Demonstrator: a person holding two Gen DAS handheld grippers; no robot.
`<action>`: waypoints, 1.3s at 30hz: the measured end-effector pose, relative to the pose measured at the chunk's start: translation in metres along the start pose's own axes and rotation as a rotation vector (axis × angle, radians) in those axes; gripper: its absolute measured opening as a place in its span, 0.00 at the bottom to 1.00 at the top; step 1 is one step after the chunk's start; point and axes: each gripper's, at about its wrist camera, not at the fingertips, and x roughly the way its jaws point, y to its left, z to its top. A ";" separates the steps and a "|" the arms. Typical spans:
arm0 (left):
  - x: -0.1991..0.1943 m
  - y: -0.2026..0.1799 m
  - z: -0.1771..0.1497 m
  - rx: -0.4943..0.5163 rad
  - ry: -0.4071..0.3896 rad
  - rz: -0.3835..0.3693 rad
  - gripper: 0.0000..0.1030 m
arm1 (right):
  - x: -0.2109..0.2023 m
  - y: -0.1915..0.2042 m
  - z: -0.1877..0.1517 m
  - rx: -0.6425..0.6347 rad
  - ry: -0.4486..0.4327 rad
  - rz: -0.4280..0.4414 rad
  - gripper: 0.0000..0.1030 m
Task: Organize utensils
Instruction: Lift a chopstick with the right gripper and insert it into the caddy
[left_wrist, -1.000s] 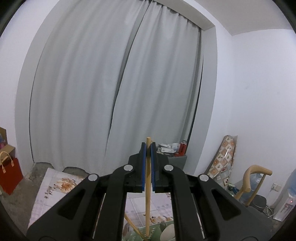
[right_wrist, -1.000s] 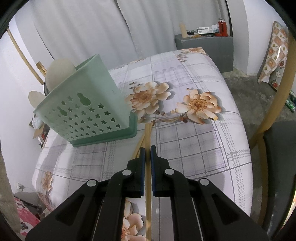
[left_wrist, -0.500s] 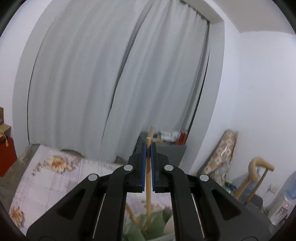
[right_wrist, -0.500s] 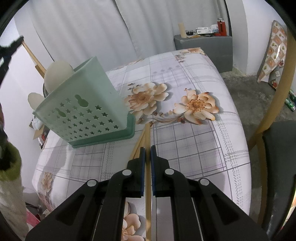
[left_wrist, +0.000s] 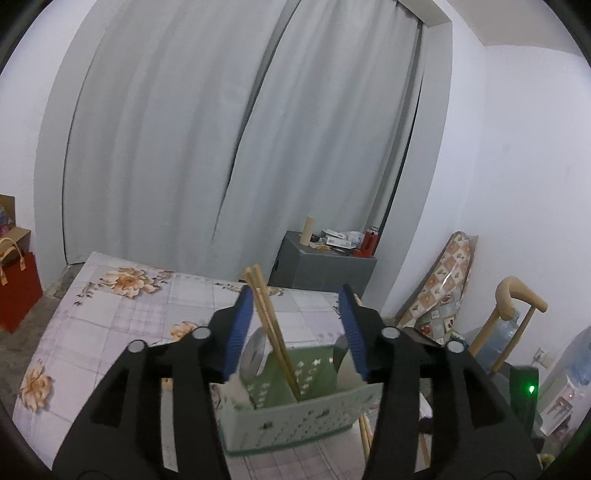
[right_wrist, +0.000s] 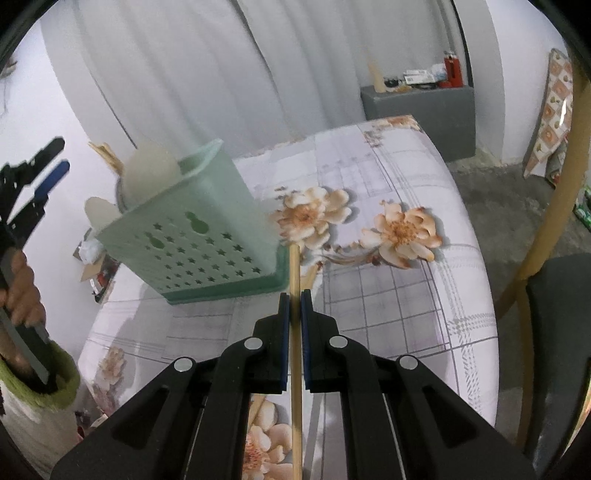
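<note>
Floral tablecloth before grey curtains

Pale grey curtains hang closed across a recessed window, framed by white walls. The light is soft and even. Below them a grey cabinet carries small clutter, among it a red bottle and a cardboard tube. The worktop wears a checked cloth with orange flowers. A red paper bag stands on the rough grey floor at the left. A patterned board leans against the right wall beside a wooden chair.
</note>
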 end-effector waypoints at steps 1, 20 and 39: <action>-0.003 0.000 -0.002 0.000 -0.001 0.001 0.50 | -0.003 0.002 0.001 -0.009 -0.006 0.006 0.06; -0.015 0.029 -0.129 -0.081 0.327 0.099 0.64 | -0.081 0.063 0.074 -0.151 -0.283 0.208 0.06; -0.022 0.052 -0.139 -0.157 0.329 0.135 0.64 | -0.097 0.177 0.153 -0.426 -0.532 0.260 0.06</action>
